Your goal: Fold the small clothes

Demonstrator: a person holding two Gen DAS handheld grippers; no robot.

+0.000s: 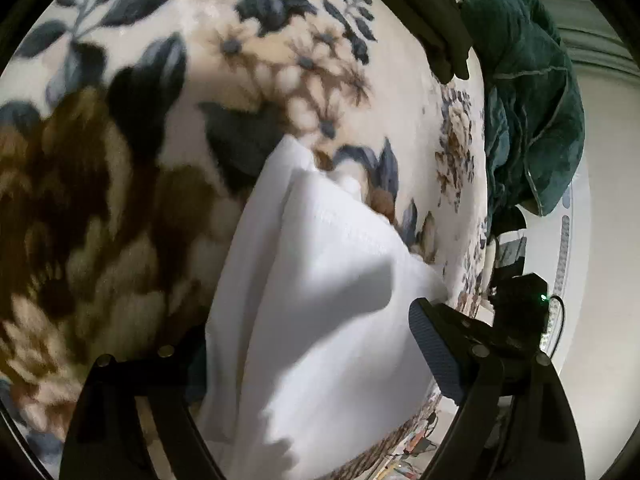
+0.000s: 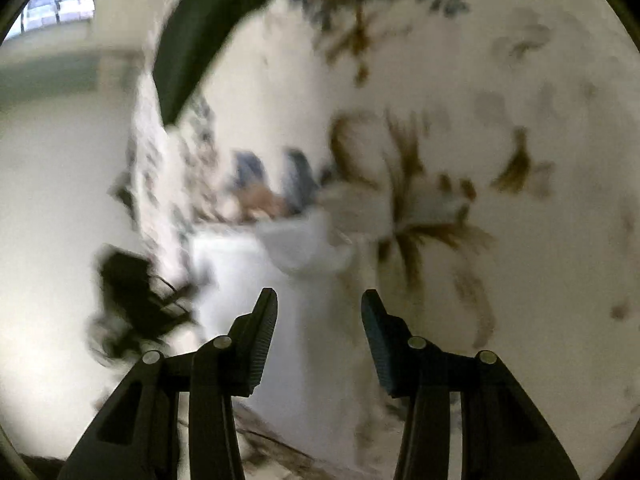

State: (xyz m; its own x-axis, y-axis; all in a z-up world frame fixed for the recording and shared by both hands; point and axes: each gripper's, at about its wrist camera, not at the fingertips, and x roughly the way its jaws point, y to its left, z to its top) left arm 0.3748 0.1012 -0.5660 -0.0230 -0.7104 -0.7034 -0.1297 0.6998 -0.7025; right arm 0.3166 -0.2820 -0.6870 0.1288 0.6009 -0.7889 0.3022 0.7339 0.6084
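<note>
A white garment (image 1: 320, 280) lies bunched on a floral fleece blanket (image 1: 120, 160), with a stitched hem running across its upper fold. My left gripper (image 1: 308, 320) stands wide open around it. The cloth covers the left finger, and the right pad (image 1: 430, 344) shows bare beside the cloth's edge. The right wrist view is blurred. There my right gripper (image 2: 320, 294) hovers over the same white garment (image 2: 296, 248) on the blanket (image 2: 500, 100). Its pads are apart and nothing is pinched between them.
A teal garment (image 1: 528, 100) lies heaped at the blanket's right edge, with a dark cloth (image 1: 440, 20) beyond it at the top. A black device with a green light (image 1: 520, 296) sits by the blanket's edge. Pale floor (image 1: 600, 280) lies past the edge.
</note>
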